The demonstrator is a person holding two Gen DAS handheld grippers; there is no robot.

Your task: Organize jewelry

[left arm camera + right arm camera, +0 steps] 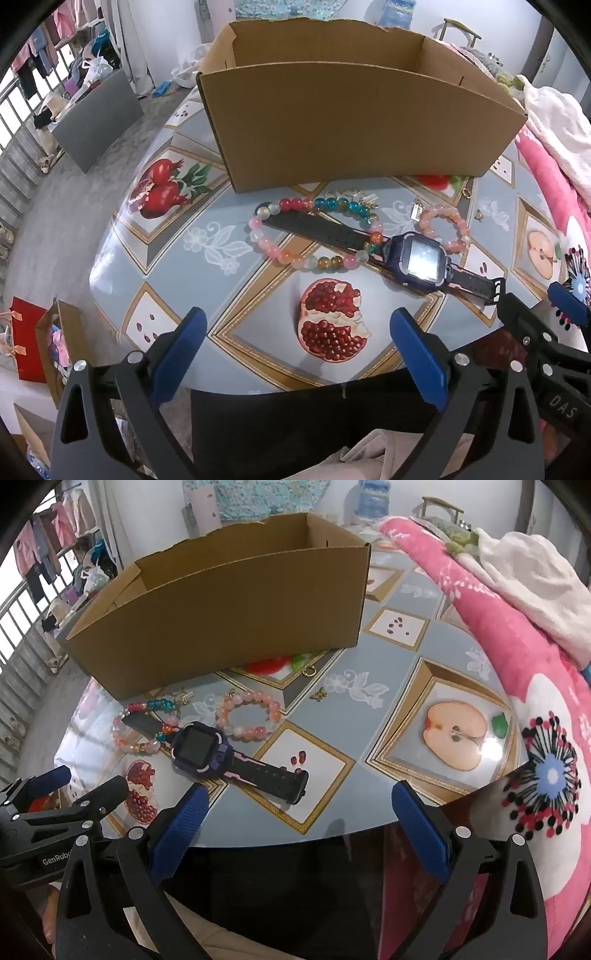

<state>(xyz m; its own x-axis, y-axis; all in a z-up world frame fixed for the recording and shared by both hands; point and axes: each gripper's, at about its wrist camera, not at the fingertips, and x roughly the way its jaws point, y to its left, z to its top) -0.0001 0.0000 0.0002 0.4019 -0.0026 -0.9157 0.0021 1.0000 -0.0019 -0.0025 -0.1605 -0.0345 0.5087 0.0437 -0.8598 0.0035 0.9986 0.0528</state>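
Note:
A multicoloured bead bracelet (291, 205) lies on the table with a dark blue smartwatch (421, 260) across it; the watch also shows in the right wrist view (201, 752). A smaller pink bead bracelet (460, 221) lies beside it (255, 698). Small gold charms (478, 215) and a gold ring (309, 671) lie near an open cardboard box (351, 125) behind them. My left gripper (297, 347) is open and empty at the table's near edge. My right gripper (301, 821) is open and empty, just short of the watch strap.
The round table (388, 746) has a fruit-print cover. A pink floral blanket (517, 672) with white cloth on it lies along the right edge. The floor at the left holds a red bag (26, 339) and clutter.

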